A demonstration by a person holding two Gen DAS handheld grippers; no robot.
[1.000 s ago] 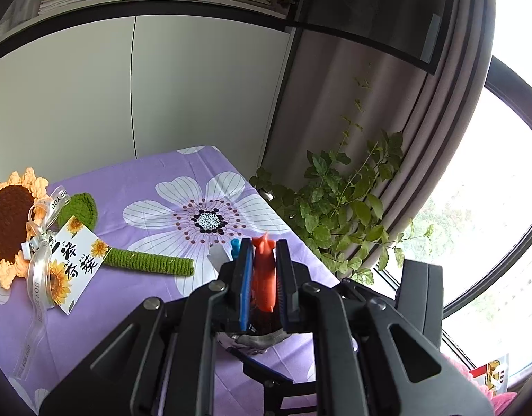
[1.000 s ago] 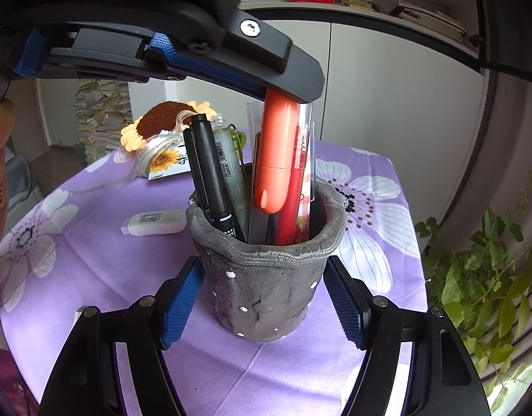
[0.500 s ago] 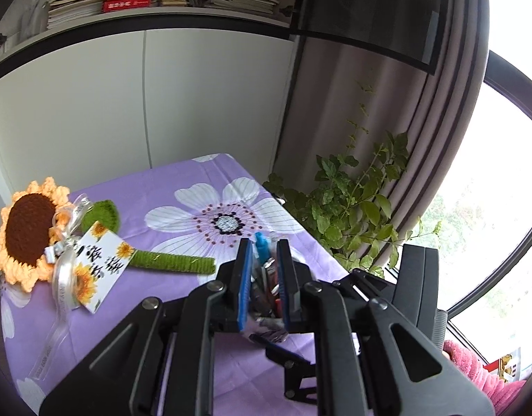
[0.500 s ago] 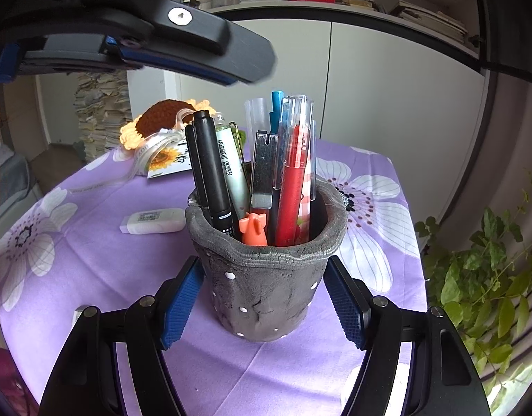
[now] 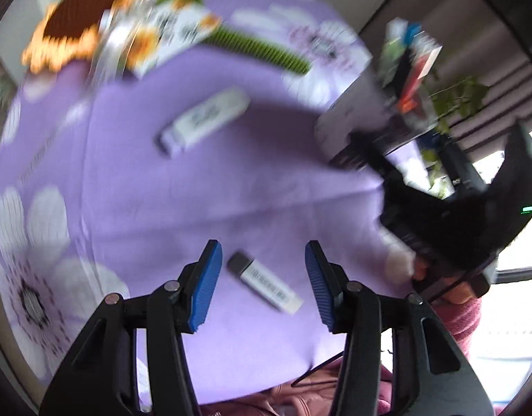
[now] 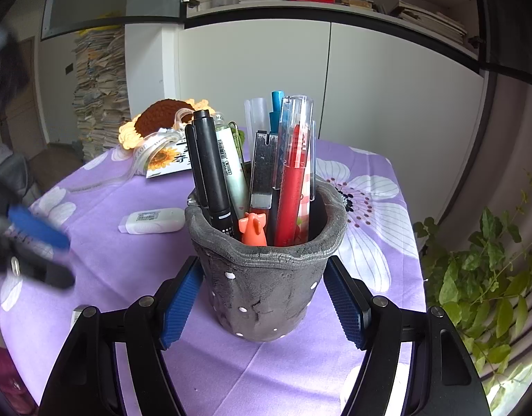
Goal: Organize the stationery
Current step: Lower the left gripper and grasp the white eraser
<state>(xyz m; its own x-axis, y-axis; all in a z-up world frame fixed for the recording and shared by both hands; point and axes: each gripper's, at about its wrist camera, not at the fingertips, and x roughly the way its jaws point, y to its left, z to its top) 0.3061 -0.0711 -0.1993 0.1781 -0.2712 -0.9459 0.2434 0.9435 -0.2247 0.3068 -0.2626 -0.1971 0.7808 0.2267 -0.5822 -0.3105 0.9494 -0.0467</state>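
Observation:
A grey pen holder (image 6: 266,277) full of pens stands on the purple flowered cloth, and my right gripper (image 6: 262,265) is shut on its sides. An orange pen (image 6: 254,230) sits low inside it. My left gripper (image 5: 262,244) points down at the cloth with its jaws opening. A small white eraser with a dark end (image 5: 264,286) lies flat between its fingers, and the pads do not touch it. A second, larger white eraser (image 5: 205,119) lies further off; the right wrist view shows this eraser (image 6: 151,221) left of the holder. The left gripper (image 6: 34,232) is a blur there.
A crocheted sunflower (image 5: 82,40) with a card and a green stem lies at the far side of the table. A leafy plant (image 6: 487,277) stands off the table's right edge. A person's pink sleeve (image 5: 456,315) is beside the near edge.
The left gripper dropped the orange pen into the holder, then swung down and away to the near part of the cloth and opened over the small eraser. The right gripper kept still.

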